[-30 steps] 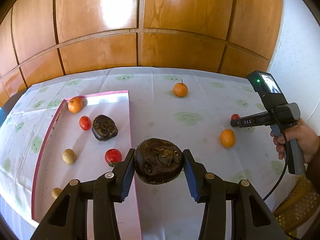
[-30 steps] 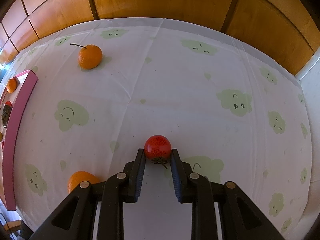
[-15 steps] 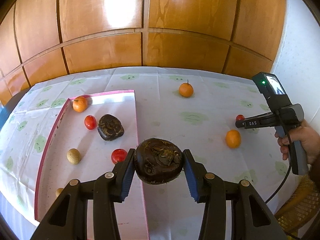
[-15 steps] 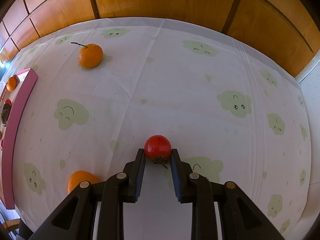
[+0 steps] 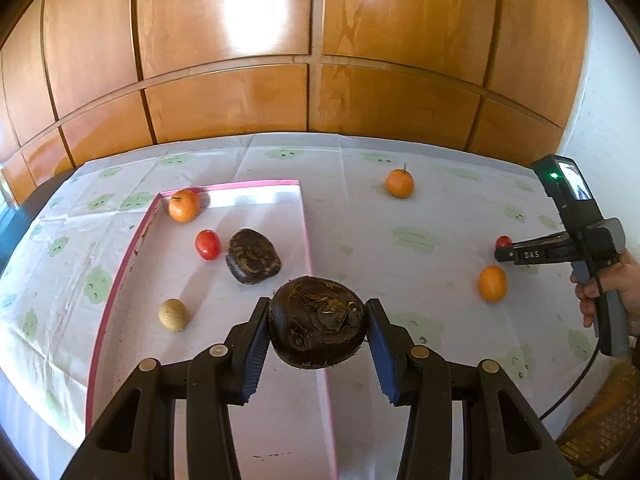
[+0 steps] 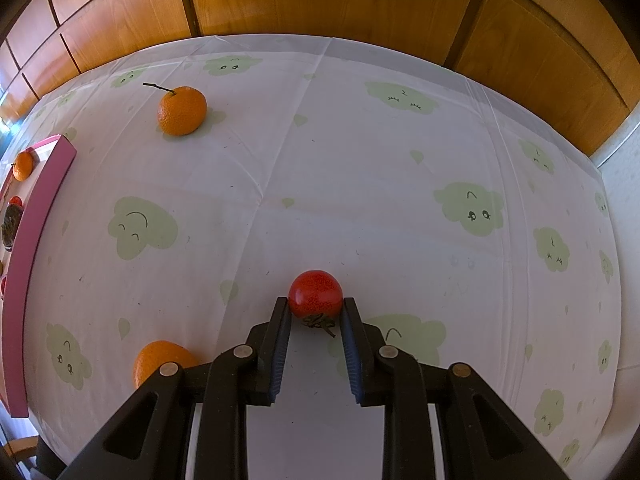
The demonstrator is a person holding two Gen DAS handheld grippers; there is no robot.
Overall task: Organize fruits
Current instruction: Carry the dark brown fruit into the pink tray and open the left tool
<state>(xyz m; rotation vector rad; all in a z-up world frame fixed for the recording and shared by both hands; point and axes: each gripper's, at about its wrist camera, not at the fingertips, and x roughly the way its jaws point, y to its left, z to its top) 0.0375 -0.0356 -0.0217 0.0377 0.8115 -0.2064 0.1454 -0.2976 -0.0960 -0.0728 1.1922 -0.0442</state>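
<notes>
My left gripper (image 5: 318,308) is shut on a dark brown, rough round fruit (image 5: 318,330) and holds it in the air over the right rim of the pink tray (image 5: 306,232). In the tray lie an orange (image 5: 183,205), a red tomato (image 5: 207,244), another dark fruit (image 5: 253,256) and a small tan fruit (image 5: 173,315). My right gripper (image 6: 315,306) points steeply down at the table, its pads closed on a small red tomato (image 6: 316,292) that rests on the cloth. The left wrist view shows the right gripper (image 5: 500,250) from the side at the far right.
Two oranges lie loose on the white cloth with green clouds: one with a stem (image 6: 182,111) at the back, one (image 6: 160,360) just left of my right gripper. A person's hand (image 5: 608,284) holds the right gripper's handle. Wooden wall panels stand behind the table.
The left gripper with the dark fruit has drifted slightly left over the tray's rim, and a second red tomato in the tray is now hidden behind it. The right gripper has not moved.
</notes>
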